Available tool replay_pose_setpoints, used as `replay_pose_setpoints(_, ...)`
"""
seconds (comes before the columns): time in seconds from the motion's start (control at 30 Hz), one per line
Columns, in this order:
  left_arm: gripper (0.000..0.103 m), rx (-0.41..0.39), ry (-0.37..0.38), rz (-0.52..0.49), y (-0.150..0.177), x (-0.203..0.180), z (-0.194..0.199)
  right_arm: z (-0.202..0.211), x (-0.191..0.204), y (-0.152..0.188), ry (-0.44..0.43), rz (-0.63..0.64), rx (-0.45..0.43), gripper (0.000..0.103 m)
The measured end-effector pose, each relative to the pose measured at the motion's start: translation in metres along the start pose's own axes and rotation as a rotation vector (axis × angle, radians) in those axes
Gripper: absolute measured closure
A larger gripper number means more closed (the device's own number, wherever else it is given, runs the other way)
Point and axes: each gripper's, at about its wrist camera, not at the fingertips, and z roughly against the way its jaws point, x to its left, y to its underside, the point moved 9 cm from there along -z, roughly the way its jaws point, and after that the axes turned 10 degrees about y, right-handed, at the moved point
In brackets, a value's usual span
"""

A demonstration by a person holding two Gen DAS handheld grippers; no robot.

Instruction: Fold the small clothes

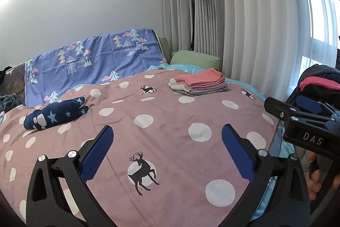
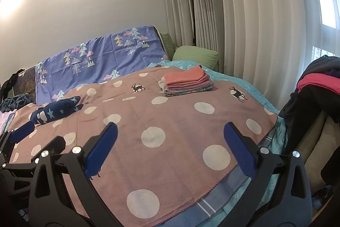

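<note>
Two grippers hovered over the near edge of the bed, both with jaws standing wide apart and nothing between them: the left gripper point(image 1: 167, 137) above the pink dotted blanket point(image 1: 170, 116), the right gripper point(image 2: 170, 135) beside it, toward the bed's near right corner. Blue pads point(image 1: 96, 154) bare on each. One unfolded garment lay on the blanket, the navy star-print piece point(image 1: 56, 115), bunched, toward the bed's left edge, ahead and to the left of both grippers; its long axis ran roughly left-near to right-far across the blanket. Left gripper judged the nearer, so the reach likely falls to it first. One folded stack point(image 1: 198, 82) sat near the far right corner, coral piece on top, about five layers, exact count unclear. One heap of dark and pink clothes point(image 2: 316, 86) rested off the bed to the right, over what looked like a chair; number of pieces cannot be told. Beyond: one green pillow point(image 1: 194, 59), one black floor lamp point(image 1: 192, 12), curtains point(image 1: 244, 14).
</note>
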Motion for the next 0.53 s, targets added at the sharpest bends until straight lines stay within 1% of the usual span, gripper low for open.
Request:
replay_pose_setpoints(0.23, 0.001, 0.021, -0.021, -0.016, 0.004, 0.003, -0.001, -0.015, 0.008, 0.008, -0.024, -0.006, 0.037, 0.002)
replay_pose_setpoints(0.4, 0.001, 0.033, -0.018, 0.003, 0.007, 0.006, -0.006, -0.016, 0.013, 0.007, -0.026, 0.009, 0.028, 0.002)
replay_pose_setpoints(0.53, 0.001, 0.041, -0.014, 0.003, 0.01, 0.006, -0.009, -0.018, 0.013, 0.009, -0.023, 0.007, 0.038, 0.002)
